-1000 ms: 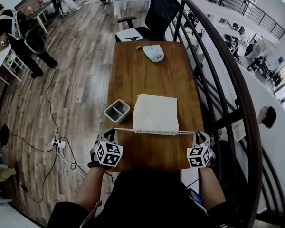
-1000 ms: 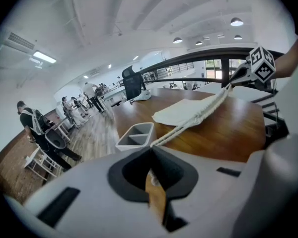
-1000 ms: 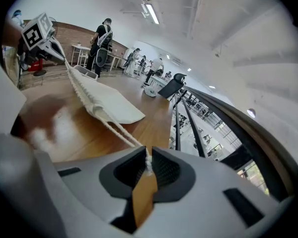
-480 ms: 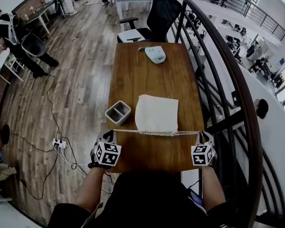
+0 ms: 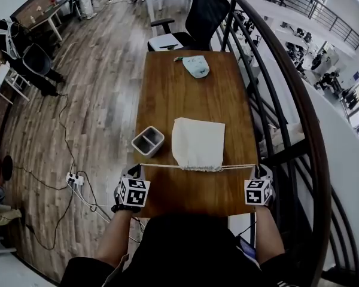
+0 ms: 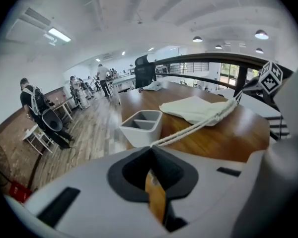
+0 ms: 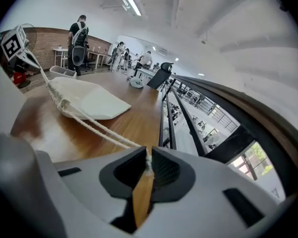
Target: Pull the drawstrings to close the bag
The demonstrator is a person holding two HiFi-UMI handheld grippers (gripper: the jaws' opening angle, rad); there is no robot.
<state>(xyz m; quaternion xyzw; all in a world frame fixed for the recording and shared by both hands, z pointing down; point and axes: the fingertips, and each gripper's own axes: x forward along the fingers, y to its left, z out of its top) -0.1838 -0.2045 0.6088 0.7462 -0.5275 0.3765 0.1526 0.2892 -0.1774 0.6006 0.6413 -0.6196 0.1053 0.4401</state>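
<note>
A white cloth bag (image 5: 197,142) lies flat on the wooden table (image 5: 167,94), its mouth (image 5: 198,168) bunched toward me. A white drawstring (image 5: 159,167) runs taut from the mouth to my left gripper (image 5: 137,168), which is shut on its end at the table's left edge. The other drawstring (image 5: 236,167) runs right to my right gripper (image 5: 257,170), shut on it at the right edge. In the left gripper view the cord (image 6: 188,130) enters the closed left gripper (image 6: 151,148) from the bag (image 6: 196,108). In the right gripper view the doubled cord (image 7: 97,128) enters the closed right gripper (image 7: 148,156).
A grey two-compartment bin (image 5: 147,141) stands left of the bag. A pale object (image 5: 195,66) lies at the table's far end, with a black chair (image 5: 197,14) behind it. A dark railing (image 5: 281,94) runs along the right. A power strip (image 5: 75,179) lies on the floor.
My right gripper has moved outward to the right with its cord. The bag's mouth has gathered narrower, and both drawstrings stay taut in a line.
</note>
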